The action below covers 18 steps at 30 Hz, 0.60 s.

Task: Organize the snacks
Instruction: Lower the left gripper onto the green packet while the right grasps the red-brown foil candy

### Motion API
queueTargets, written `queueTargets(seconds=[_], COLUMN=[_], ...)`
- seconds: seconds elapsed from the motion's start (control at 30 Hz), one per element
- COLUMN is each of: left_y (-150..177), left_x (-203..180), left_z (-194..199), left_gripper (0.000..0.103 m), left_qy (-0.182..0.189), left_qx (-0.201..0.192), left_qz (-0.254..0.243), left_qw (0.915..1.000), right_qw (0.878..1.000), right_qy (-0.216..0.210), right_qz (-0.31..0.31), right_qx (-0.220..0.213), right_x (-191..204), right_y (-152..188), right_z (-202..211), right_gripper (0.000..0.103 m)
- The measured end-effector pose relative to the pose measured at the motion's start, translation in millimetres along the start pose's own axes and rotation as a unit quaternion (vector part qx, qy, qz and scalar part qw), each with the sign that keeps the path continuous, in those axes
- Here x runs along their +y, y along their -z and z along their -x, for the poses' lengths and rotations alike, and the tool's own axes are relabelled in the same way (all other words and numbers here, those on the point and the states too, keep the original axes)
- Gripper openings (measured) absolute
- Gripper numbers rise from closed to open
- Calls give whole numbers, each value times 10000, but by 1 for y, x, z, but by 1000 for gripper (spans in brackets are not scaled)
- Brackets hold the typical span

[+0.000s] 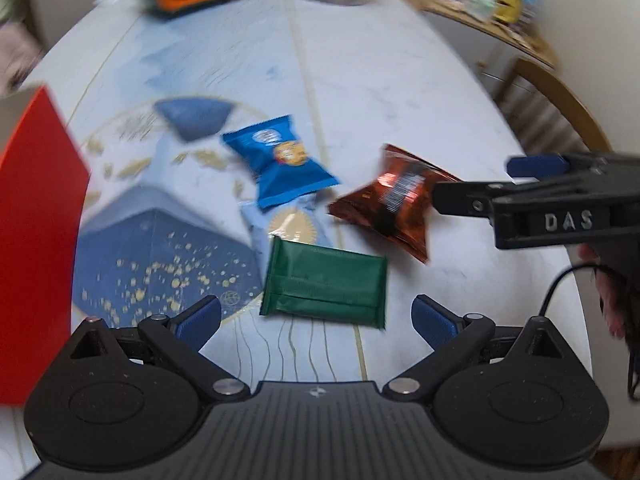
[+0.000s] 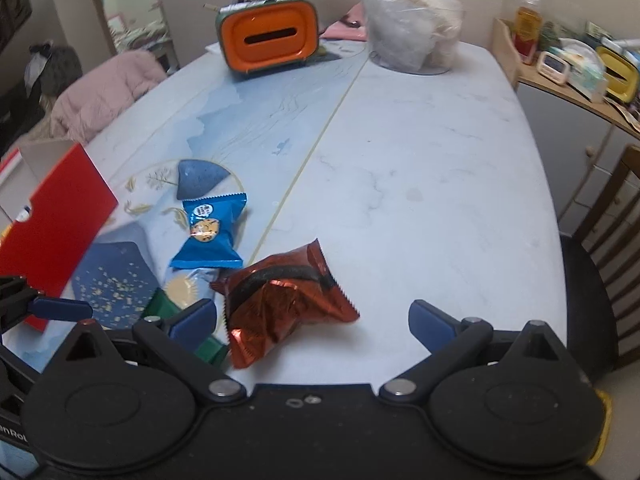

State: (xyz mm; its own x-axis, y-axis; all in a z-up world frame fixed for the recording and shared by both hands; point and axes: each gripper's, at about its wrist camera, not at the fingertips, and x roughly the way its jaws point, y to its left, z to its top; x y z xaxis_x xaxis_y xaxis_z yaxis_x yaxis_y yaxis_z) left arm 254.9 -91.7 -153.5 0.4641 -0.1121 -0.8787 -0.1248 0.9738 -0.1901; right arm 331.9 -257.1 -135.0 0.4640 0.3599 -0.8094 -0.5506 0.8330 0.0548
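Observation:
A green snack packet (image 1: 326, 282) lies flat just ahead of my open, empty left gripper (image 1: 316, 318). A blue cookie packet (image 1: 280, 160) lies beyond it, and a crumpled red-brown packet (image 1: 390, 200) to the right. My right gripper (image 2: 312, 320) is open and empty just above the red-brown packet (image 2: 280, 300); from the left wrist view it comes in from the right (image 1: 476, 188). The blue packet (image 2: 212, 232) and a corner of the green packet (image 2: 160, 306) show left of it. A red open box (image 1: 32, 232) stands at the left.
An orange and green holder (image 2: 270, 38) and a clear plastic bag (image 2: 408, 24) stand at the table's far end. A wooden chair (image 2: 608, 248) is at the right edge. A cluttered side shelf (image 2: 572, 64) stands beyond. The red box (image 2: 52, 224) sits at the table's left edge.

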Motion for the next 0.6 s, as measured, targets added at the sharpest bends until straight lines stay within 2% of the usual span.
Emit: queueTargets(seconds=[0.13, 0.3, 0.47, 0.6], left_y=[-8, -13, -14, -16], left_x=[9, 19, 22, 24], left_z=[-15, -28, -40, -41], left_gripper=[102, 101, 101, 101], left_qy=[-48, -106, -222, -219], left_qx=[209, 352, 480, 411], left_qz=[906, 1925, 2413, 2707], left_qw=[9957, 9806, 9690, 9615], right_qw=[9998, 9987, 9961, 9947], right_qy=[-138, -321, -518, -584], right_qz=[-3, -279, -567, -668], right_qx=[108, 292, 438, 524], right_x=[-7, -15, -22, -24], right_y=[-13, -25, -30, -29], right_z=[-17, -36, -49, -56], right_gripper=[103, 99, 98, 96])
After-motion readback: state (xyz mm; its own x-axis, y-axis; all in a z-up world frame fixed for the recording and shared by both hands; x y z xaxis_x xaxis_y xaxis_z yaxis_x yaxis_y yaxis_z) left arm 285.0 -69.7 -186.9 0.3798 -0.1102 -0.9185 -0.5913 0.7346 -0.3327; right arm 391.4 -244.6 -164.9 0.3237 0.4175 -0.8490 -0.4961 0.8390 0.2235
